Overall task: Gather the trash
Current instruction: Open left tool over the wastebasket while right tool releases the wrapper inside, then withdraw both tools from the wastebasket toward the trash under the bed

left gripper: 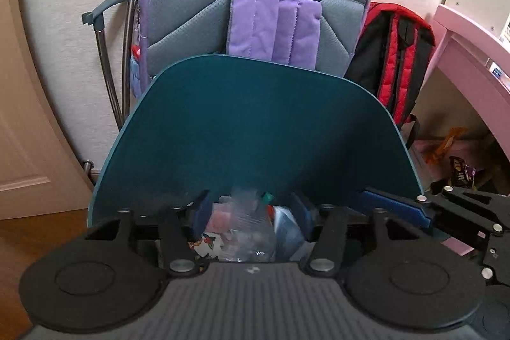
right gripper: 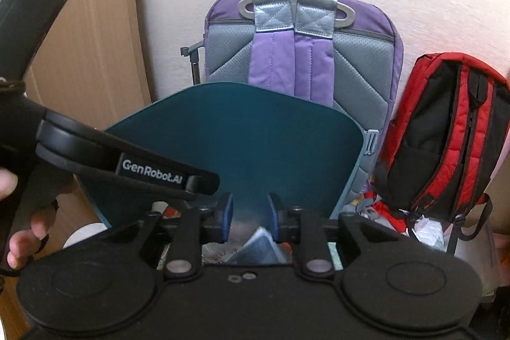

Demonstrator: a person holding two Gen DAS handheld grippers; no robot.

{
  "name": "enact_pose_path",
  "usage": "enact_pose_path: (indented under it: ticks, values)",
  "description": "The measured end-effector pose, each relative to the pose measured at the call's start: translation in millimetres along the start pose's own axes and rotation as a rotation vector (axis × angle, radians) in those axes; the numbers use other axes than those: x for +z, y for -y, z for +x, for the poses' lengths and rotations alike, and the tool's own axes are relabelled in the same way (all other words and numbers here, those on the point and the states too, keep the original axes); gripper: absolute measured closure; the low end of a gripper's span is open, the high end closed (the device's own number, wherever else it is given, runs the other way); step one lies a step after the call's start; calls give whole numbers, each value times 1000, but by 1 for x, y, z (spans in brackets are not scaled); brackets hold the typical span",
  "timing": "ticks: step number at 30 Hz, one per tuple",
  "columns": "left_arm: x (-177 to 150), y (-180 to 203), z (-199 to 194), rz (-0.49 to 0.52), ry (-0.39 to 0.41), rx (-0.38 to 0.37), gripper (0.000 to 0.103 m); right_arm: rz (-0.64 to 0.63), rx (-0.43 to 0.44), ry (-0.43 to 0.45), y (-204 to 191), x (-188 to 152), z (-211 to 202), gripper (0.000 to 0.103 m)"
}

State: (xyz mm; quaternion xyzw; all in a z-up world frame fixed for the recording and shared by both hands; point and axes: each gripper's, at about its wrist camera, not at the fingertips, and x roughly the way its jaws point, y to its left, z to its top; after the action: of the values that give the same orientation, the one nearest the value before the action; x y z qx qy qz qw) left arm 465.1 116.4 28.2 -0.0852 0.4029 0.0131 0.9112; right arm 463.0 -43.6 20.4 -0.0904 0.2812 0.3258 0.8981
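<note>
A teal bin stands with its lid (left gripper: pixel 255 123) raised against the backpacks. Inside lies trash: a clear plastic bottle (left gripper: pixel 245 228) with a green cap, a blue packet (left gripper: pixel 287 228) and printed wrappers. My left gripper (left gripper: pixel 251 209) hangs over the bin mouth, open; the bottle shows blurred between its blue pads without being pressed. My right gripper (right gripper: pixel 250 212) is also over the bin, open, with the blue packet (right gripper: pixel 258 247) lying below the gap. One right finger (left gripper: pixel 392 206) reaches in beside the left one. A hand (right gripper: pixel 19 241) holds the left gripper's body (right gripper: pixel 149 172).
A purple and grey backpack (left gripper: pixel 255 15) leans on the wall behind the bin, a red and black backpack (right gripper: pixel 446 136) to its right. A wooden door (right gripper: pixel 89 37) is at the left, a pink desk (left gripper: pixel 471 53) at the right, with snack wrappers (left gripper: pixel 459 174) beneath it.
</note>
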Motion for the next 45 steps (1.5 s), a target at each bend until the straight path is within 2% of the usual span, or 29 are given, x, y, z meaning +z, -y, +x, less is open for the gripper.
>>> enact_pose_path:
  ticks: [10,12,20,27,37,40,45]
  values:
    - [-4,5,-32,8,40,4,41,28,-4,36,-3,4,-29,73]
    - [-6,8,-44,11,51,1,37,30,-7,47,-6,5,-40,73]
    - [-15,14,-99,-2,98,-1,37,2,-24,83,-20,9,-92,70]
    - [-26,17,-147,-9,147,3,37,30,3,121,-25,9,-138,61]
    - [-56,32,-203,1,185,-15,36,61,34,158,-38,0,-197,56]
    - [-70,36,-216,6,192,-26,28,57,35,161,-44,-6,-211,54]
    - [-92,44,-230,27,198,-41,27,42,33,168,-52,-20,-232,53]
